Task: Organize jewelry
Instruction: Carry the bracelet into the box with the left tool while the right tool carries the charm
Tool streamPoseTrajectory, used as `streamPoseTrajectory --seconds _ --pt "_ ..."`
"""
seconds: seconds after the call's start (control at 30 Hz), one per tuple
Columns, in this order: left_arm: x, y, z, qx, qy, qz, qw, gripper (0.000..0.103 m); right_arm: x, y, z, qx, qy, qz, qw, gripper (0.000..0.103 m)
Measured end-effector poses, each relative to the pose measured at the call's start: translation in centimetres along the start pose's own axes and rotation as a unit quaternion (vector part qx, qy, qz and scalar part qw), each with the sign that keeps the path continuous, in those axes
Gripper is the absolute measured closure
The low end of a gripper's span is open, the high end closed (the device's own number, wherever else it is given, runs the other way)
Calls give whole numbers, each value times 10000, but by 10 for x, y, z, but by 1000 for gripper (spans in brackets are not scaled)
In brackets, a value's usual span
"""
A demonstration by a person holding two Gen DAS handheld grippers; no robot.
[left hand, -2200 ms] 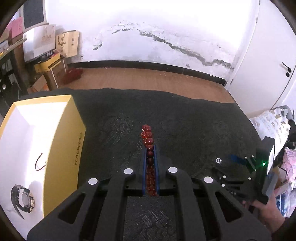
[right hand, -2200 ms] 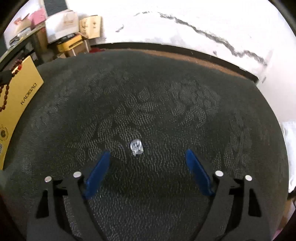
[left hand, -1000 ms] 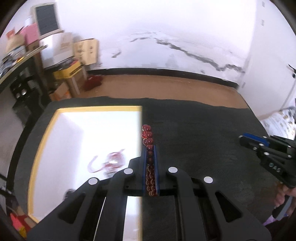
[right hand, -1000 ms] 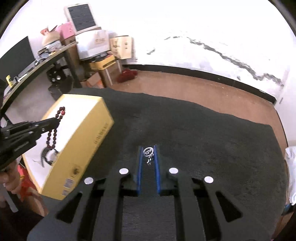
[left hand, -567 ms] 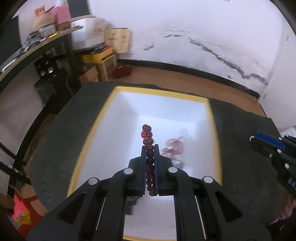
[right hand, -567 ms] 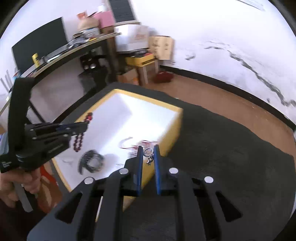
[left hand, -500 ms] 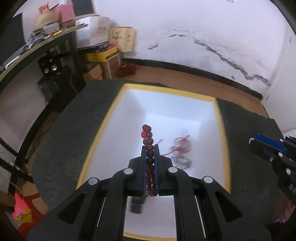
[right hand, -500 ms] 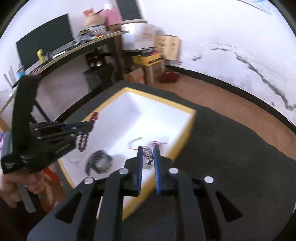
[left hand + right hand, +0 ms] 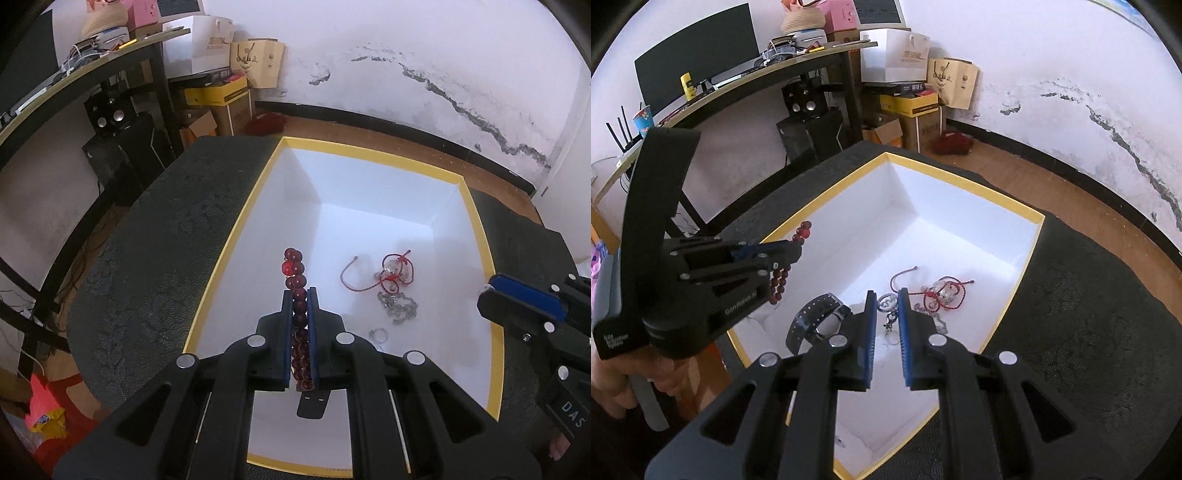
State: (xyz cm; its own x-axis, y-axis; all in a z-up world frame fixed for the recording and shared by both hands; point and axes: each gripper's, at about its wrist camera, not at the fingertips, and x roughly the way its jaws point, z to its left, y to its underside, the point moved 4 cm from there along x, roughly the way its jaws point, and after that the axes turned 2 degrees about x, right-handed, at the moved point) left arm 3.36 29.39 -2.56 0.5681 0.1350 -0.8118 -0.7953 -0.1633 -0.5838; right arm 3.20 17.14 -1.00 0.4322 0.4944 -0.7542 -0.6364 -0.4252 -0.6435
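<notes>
My left gripper (image 9: 300, 295) is shut on a dark red bead bracelet (image 9: 294, 275) and holds it above the white inside of a yellow-rimmed box (image 9: 373, 157). It also shows in the right wrist view (image 9: 790, 251), with the beads (image 9: 777, 282) hanging under it. My right gripper (image 9: 886, 297) hovers over the box (image 9: 964, 188); a small silver ring pendant (image 9: 886, 303) sits between its narrowly parted jaws. In the box lie a red cord bracelet (image 9: 395, 271), a silver chain (image 9: 399, 310), a ring (image 9: 378, 335) and a black watch (image 9: 820, 319).
The box stands on a dark patterned tablecloth (image 9: 155, 236). A black desk (image 9: 768, 79) with a monitor and speakers stands to the left. Cardboard boxes and bags (image 9: 236, 74) are stacked against the cracked white wall. The right gripper shows at the right edge of the left wrist view (image 9: 517, 299).
Both grippers have moved left from the bare cloth to above the open box. The right gripper's jaws stand slightly wider apart than half a second ago.
</notes>
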Motion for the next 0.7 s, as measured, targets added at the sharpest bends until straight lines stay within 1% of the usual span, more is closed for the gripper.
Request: streamPoseTrajectory --seconds 0.7 --pt "20 4 -12 118 66 224 9997 96 1 -2 -7 100 31 -42 9999 91"
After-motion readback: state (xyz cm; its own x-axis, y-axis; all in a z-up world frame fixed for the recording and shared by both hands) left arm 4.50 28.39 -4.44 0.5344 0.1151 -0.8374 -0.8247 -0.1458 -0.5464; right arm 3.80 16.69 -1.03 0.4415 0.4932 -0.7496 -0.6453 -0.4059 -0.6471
